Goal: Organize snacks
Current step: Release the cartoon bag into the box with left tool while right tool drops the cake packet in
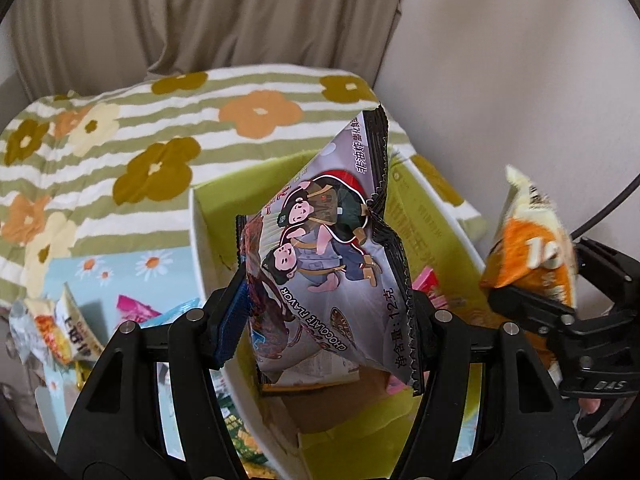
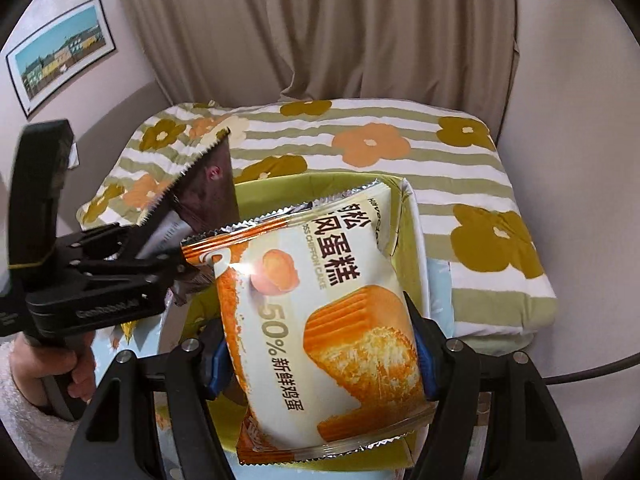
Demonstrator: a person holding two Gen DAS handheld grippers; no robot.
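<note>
My left gripper (image 1: 320, 312) is shut on a grey chocolate-flavour snack packet (image 1: 328, 256) with cartoon figures, held above the green-lined white box (image 1: 196, 240). My right gripper (image 2: 320, 344) is shut on an orange and cream chiffon cake packet (image 2: 320, 312), also above the box (image 2: 412, 208). The cake packet and right gripper show at the right of the left wrist view (image 1: 532, 248). The left gripper with its packet (image 2: 208, 196) shows at the left of the right wrist view.
Loose snack packets (image 1: 68, 328) lie on a light blue daisy-print surface (image 1: 120, 272) left of the box. A striped floral quilt (image 2: 440, 168) lies behind. Pink packets (image 1: 428, 284) lie inside the box. Beige curtain and wall stand behind.
</note>
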